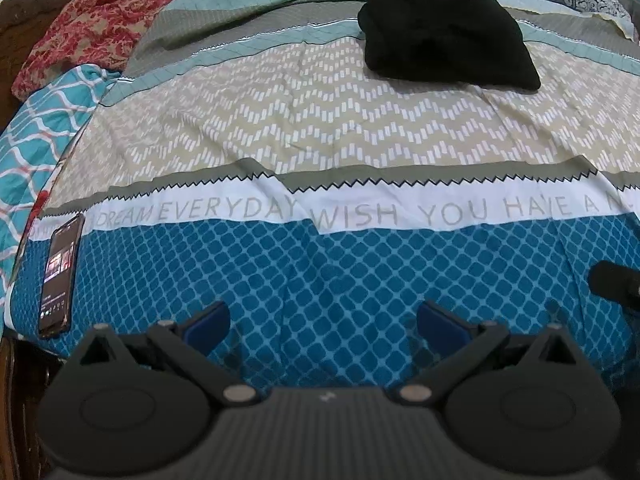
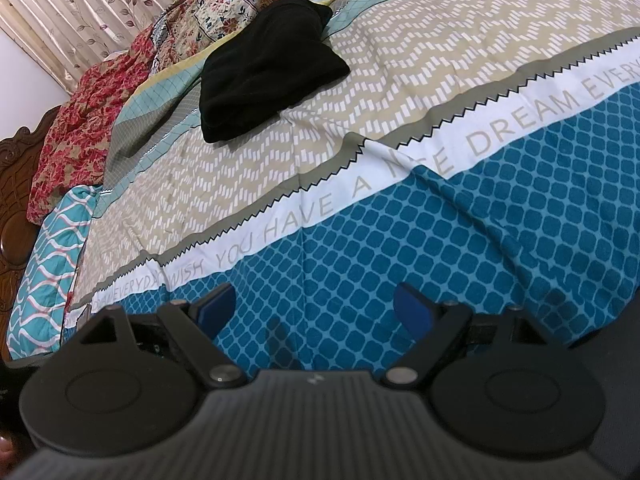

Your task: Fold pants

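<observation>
Black pants (image 1: 444,34) lie folded into a compact bundle on the far part of the bed, on the beige and grey bands of the bedsheet; they also show in the right wrist view (image 2: 268,68). My left gripper (image 1: 323,322) is open and empty, low over the blue-patterned near part of the sheet, far from the pants. My right gripper (image 2: 315,306) is open and empty too, over the same blue band. A dark part of the right gripper (image 1: 616,282) shows at the right edge of the left wrist view.
A phone (image 1: 62,276) with a lit screen lies on the sheet near the bed's left edge. Red floral bedding (image 1: 92,28) and pillows (image 2: 224,8) are piled at the far side. A carved wooden bed frame (image 2: 16,184) and curtain (image 2: 80,4) stand on the left.
</observation>
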Available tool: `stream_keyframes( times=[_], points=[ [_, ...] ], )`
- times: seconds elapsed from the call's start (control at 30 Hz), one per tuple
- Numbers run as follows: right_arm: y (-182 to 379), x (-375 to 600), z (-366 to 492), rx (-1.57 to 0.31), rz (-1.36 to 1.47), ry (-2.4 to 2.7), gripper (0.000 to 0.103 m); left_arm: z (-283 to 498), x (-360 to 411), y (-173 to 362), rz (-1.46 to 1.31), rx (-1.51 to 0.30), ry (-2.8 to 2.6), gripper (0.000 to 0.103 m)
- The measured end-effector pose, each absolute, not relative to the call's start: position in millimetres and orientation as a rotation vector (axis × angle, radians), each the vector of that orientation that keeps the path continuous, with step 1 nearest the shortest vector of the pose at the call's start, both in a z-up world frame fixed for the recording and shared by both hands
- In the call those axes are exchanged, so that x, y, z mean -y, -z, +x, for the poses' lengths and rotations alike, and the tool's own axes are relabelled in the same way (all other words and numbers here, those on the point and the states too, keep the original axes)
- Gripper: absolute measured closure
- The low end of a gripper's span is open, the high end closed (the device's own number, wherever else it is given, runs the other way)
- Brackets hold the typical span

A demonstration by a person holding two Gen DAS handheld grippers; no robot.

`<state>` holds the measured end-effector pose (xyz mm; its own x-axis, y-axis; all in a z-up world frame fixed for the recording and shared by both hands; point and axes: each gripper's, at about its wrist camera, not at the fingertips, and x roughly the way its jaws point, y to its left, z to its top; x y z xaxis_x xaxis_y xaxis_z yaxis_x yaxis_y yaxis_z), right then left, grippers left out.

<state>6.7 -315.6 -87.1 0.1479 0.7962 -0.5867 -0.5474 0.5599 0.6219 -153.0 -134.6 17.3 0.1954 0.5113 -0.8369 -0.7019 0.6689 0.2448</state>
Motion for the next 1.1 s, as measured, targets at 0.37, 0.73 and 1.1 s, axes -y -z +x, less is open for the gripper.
stream_keyframes(
  times=[0.37, 0.73, 1.1],
  points=[
    [87.2, 315.8, 6.6, -1.034, 0.288, -0.987, 0.015, -150.7, 141.0, -18.0, -0.149, -1.082, -0.857, 0.0],
    [87.0, 315.6, 6.5, -1.035, 0.288, -0.987, 0.015, -151.2, 139.4, -14.4, -0.154, -1.103, -0.863, 0.0],
    [87.0, 315.5, 6.6, -1.034, 0.289, -0.986, 0.015, -148.6, 141.6, -10.5, -0.146, -1.125, -0.855, 0.0]
  ],
)
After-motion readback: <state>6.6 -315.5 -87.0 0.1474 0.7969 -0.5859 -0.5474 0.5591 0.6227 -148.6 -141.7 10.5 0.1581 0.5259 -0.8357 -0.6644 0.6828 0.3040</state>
